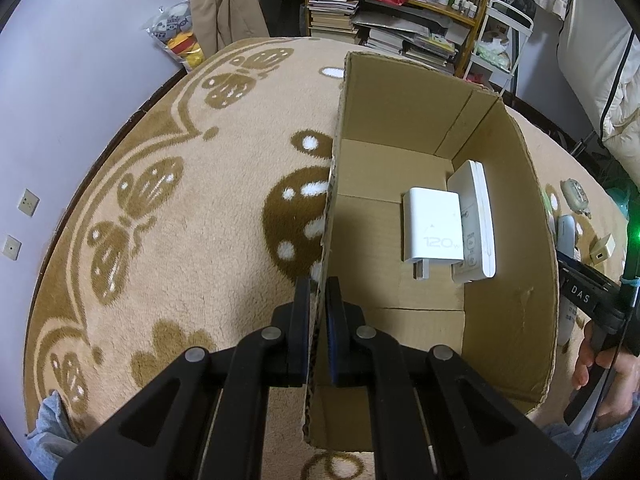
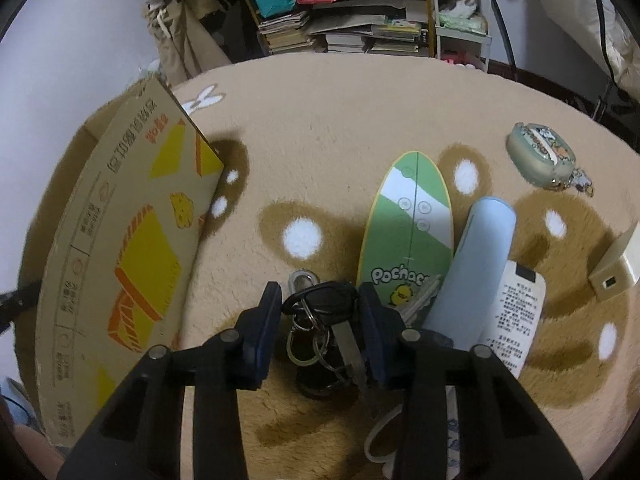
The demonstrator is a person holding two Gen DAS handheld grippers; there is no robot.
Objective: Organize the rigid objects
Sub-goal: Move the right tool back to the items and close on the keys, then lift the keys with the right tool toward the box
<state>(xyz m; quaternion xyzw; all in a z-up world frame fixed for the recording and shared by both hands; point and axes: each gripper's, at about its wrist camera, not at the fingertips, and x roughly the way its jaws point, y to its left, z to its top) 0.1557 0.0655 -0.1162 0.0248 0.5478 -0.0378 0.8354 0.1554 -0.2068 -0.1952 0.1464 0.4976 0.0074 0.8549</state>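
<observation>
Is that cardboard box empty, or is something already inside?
Not empty. The cardboard box already holds a white charger and a white flat device beside it.

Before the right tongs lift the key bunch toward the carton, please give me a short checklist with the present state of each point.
1. Left tongs clamped on the carton wall: ok.
2. Key bunch between the pads of the right tongs: ok.
3. Pads pressing firmly on the black key head: cannot tell.
4. Whole bunch, rings and carabiner, will come up together: cannot tell.
5. Free floor in the carton beside the white charger: ok.
6. Green remote clear of the grip: not ok, it lies right against the right pad.
</observation>
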